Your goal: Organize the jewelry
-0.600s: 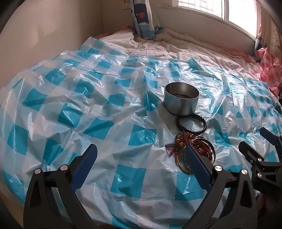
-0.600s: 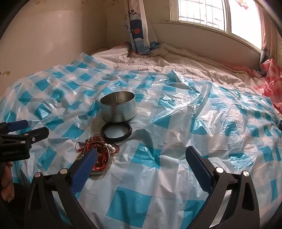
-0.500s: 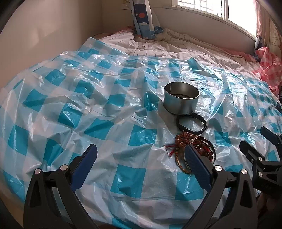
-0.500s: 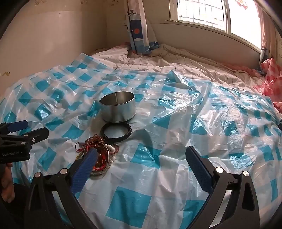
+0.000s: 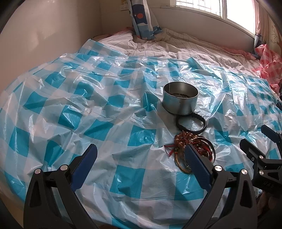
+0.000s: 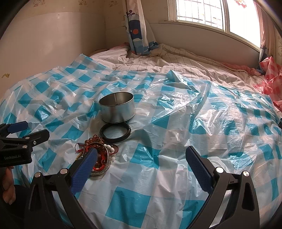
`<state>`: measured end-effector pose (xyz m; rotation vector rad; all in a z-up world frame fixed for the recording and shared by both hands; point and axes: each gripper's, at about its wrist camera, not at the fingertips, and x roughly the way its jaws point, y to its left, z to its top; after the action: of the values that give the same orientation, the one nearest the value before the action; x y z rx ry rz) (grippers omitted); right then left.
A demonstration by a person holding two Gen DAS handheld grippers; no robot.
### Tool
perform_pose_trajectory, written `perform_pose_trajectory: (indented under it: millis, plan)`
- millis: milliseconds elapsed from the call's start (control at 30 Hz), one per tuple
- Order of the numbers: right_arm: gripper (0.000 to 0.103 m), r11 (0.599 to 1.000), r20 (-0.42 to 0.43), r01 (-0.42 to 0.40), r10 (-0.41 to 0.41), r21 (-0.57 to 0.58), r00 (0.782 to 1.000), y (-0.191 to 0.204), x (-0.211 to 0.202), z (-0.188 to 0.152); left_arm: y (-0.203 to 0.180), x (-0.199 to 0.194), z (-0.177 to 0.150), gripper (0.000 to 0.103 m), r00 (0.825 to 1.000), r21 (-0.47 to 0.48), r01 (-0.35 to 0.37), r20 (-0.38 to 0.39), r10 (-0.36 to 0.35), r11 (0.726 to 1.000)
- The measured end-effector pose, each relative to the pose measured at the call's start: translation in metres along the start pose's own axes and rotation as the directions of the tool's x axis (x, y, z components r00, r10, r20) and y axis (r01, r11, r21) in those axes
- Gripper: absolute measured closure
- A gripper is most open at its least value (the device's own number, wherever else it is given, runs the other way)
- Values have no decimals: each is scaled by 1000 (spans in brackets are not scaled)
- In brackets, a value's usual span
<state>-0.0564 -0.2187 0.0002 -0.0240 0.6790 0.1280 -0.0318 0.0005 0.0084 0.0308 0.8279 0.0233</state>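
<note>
**Two claws poised over a heap of bracelets on a bed**

Nearest the viewer, the left claw (image 5: pixel 141 158) and the right claw (image 6: pixel 141 158) both hang spread wide above the plastic sheet (image 6: pixel 176 133), neither pinching anything. The bracelet pile (image 6: pixel 98 156) — brown and red beads, a white-bead strand, metal bangles and red cord tangled together — lies near the front edge of the sheet, partly hidden behind one finger (image 6: pixel 84 169) of the right claw. Just beyond it a black braided bracelet (image 6: pixel 115 131) lies flat, its far side close against, perhaps touching, the round metal tin (image 6: pixel 117 107), which stands open and upright toward the middle of the sheet; something dark lies at the bottom, too dim to name.

Likely hazards: closing on the tangle may lift several pieces at once by their cords; the slick, wrinkled sheet may bunch into the grip; the light tin may tip on the soft bedding if nudged.

Farther back lie the striped quilt (image 6: pixel 158 65), a curtain (image 6: pixel 137 28) and the window (image 6: pixel 202 12) — none obstructs the reach. A pink checked bag (image 6: pixel 269 77) sits at the far right edge.
</note>
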Motion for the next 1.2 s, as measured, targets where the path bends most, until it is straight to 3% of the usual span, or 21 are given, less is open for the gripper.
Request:
perform_pose_trajectory:
  millis: [1200]
  plan:
    - [7,1000,2,-7,7,5,1000,0,2,0,-7,-1,-1,8,1000,36,16,-15,-15,999]
